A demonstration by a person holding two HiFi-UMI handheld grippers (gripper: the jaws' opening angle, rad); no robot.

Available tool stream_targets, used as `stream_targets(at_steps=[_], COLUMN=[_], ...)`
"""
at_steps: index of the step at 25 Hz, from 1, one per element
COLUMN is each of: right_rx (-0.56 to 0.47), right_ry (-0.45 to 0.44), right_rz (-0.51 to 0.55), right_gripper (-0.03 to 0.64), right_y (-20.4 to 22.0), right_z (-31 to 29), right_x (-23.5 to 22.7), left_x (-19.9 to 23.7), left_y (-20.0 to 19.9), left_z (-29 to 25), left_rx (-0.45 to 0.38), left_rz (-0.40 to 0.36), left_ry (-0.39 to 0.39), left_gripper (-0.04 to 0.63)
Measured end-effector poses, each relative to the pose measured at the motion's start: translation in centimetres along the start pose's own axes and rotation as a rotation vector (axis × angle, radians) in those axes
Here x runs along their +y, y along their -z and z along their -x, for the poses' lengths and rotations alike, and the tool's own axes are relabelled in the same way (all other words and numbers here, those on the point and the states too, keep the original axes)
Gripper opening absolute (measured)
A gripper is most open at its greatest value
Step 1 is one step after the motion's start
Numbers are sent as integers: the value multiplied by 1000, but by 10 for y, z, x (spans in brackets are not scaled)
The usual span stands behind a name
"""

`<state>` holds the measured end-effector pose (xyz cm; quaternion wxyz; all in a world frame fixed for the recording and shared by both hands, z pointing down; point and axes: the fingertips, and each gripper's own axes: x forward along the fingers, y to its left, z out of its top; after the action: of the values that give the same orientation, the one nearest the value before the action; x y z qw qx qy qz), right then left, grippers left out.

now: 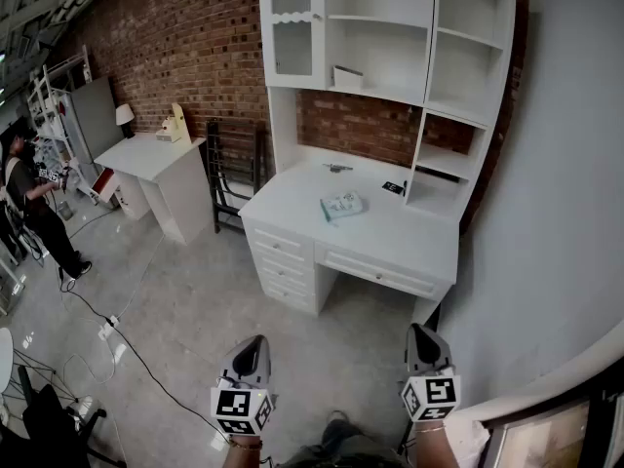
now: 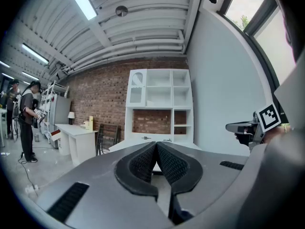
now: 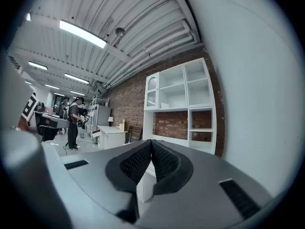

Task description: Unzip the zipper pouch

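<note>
A pale blue-green zipper pouch [image 1: 342,205] lies flat on the white desk [image 1: 409,234], near its middle. Both grippers hang well short of the desk, over the grey floor. My left gripper [image 1: 251,345] is shut with nothing in it, and its pads [image 2: 144,162] meet tip to tip. To its right my right gripper [image 1: 421,334] is shut and empty too, pads [image 3: 161,160] pressed together. In the left gripper view the right gripper [image 2: 240,127] shows at the right edge, and the desk [image 2: 125,146] peeks over the jaws. The pouch is hidden in both gripper views.
A white hutch with shelves [image 1: 390,37] stands on the desk against a brick wall. A small dark object [image 1: 394,188] and a metal item [image 1: 337,168] lie on the desk. A second white table [image 1: 156,156] stands left. A person [image 1: 34,213] stands far left; cables [image 1: 117,334] cross the floor.
</note>
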<state>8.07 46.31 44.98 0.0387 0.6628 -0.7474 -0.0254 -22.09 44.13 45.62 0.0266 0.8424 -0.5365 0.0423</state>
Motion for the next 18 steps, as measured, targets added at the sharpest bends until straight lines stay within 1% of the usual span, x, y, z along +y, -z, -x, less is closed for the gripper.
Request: stream_targets(at_steps=[3,5,8,11,14,18], right_rx=[10,10,10,8,13,17], right_ry=[7,12,12,5,-17,-26], right_rz=[-11,-12,-11,-10,-1,-1], right_gripper=[2,2,2,2,2,2], right_y=[-2,-3,-3,-1,-1,1], right_z=[-8,-14,-25,-36,-47,-63], right_x=[2,1,-3,-5,-1,-4], left_x=[9,13,16,14,10,10], left_y=[-1,-3,-6,-9,-6,-6], left_z=[-8,-15,-27,-37,-47,-58], left_rx=[1,0,-7,-22,-15,-35], left_rz=[29,44,45,49,45,63], left_ry=[-27,-33,-35,-27,-14,-1], left_gripper=[2,2,2,2,2,2])
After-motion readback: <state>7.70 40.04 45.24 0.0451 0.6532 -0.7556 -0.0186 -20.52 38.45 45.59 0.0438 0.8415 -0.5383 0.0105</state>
